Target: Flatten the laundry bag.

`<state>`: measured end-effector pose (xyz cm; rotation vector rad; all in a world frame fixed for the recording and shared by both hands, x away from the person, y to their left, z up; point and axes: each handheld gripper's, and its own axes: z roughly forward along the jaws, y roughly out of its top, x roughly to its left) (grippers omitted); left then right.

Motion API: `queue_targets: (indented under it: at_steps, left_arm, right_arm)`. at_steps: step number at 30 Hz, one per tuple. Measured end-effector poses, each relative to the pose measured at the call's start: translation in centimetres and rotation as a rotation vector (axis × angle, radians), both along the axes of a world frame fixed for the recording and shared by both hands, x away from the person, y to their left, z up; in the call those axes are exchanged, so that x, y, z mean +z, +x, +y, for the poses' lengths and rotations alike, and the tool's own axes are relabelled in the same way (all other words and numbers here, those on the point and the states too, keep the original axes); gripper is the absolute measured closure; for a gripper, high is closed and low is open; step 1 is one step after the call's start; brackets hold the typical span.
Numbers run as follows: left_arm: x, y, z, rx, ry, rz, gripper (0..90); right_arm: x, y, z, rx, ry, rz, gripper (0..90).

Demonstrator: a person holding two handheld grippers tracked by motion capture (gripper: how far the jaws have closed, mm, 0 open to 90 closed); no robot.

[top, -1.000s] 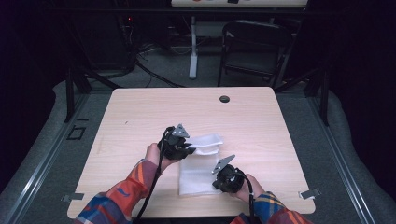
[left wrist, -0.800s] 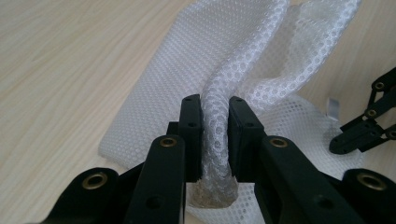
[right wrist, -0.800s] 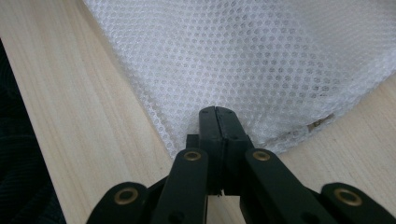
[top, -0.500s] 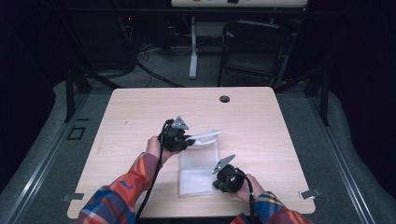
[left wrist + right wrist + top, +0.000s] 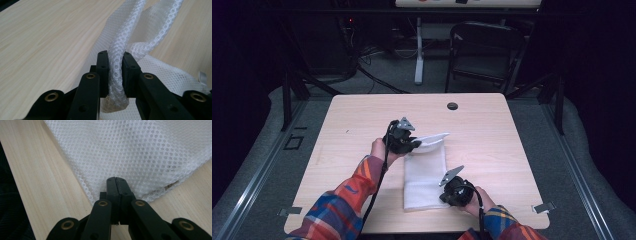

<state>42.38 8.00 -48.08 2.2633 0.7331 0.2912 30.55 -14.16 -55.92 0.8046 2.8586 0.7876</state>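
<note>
While left tongs (image 5: 115, 65) pinch mesh bag (image 5: 426, 176) | long axis runs near-to-far

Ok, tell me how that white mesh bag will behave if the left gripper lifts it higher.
Probably floppy: the mesh bag bunches into a soft rope between the left gripper's jaws. Likely light, since it is thin open netting. The right gripper, shut on its near edge, would likely hold that end down on the table.

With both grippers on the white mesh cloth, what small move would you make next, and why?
Probably carry the left gripper toward the right gripper, folding the mesh cloth: its jaws pinch a bunched, lifted far edge, while the right one's shut jaws press the near edge to the table.
</note>
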Motion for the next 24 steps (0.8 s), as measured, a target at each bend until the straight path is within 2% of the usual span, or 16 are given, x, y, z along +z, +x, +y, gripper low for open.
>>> queue_targets:
  at_steps: [7,14,24]
  left_arm:
    - [0.0,1.6,-0.3,0.021,0.009,-0.006,78.2]
    - [0.5,3.2,-0.7,0.037,0.029,-0.018,77.4]
    - [0.8,5.4,-1.2,0.078,0.036,-0.033,76.6]
  right_arm:
    - [0.0,0.0,0.0,0.002,-0.003,0.002,90.0]
    - [0.1,0.0,0.1,0.011,-0.009,0.002,90.0]
    - [0.1,0.1,0.1,0.014,-0.008,-0.002,90.0]
